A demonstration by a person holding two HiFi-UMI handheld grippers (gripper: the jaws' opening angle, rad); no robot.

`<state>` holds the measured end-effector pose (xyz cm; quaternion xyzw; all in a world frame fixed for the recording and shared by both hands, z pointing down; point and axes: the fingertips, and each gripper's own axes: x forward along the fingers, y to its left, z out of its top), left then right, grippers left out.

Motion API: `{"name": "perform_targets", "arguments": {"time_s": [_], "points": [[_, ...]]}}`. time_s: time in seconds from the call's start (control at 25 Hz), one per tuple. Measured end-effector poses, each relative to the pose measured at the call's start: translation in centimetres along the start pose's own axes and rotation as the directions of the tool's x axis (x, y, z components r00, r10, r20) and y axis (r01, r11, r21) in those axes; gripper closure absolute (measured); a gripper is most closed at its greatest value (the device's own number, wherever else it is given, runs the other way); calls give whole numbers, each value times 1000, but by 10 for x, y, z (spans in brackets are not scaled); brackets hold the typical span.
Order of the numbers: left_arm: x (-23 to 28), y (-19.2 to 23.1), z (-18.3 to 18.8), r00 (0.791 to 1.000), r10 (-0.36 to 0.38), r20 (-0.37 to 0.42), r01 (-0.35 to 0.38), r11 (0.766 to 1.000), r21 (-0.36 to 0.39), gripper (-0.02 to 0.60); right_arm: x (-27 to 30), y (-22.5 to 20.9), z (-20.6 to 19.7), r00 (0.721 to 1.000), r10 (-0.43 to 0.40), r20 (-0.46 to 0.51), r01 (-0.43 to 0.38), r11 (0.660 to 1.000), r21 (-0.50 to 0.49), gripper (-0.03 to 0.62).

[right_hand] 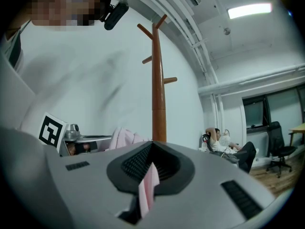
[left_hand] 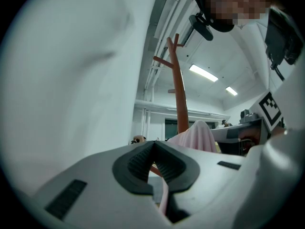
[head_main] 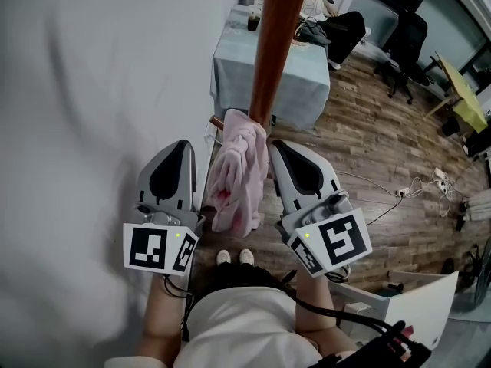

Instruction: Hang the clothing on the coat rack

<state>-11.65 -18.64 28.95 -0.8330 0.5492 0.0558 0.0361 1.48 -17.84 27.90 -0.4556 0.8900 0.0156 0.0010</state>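
Left gripper [left_hand: 155,146] and right gripper [right_hand: 151,149] are both clamped, each pinching a fold of the pink garment [head_main: 238,167]. The garment hangs bunched between them, up against the rack [head_main: 275,44] pole. Can't tell if it's caught on a peg. It looks light, soft and fully limp: no shape of its own, sags from whatever holds it. Thin pinches could slip. Better to grip near the collar or top edge, spread apart so an opening drops over a peg. Table [head_main: 230,67] sits behind the rack.
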Motion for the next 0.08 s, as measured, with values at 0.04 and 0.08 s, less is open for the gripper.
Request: {"name": "perform_targets", "arguments": {"time_s": [0.04, 0.08], "points": [[0, 0, -1, 1000, -1, -2, 1, 1000, 1, 569, 0, 0, 0, 1000, 0, 1, 0, 1000, 0, 576], [0, -1, -1, 1000, -1, -5, 1, 1000, 2, 569, 0, 0, 0, 1000, 0, 2, 0, 1000, 0, 576]]}}
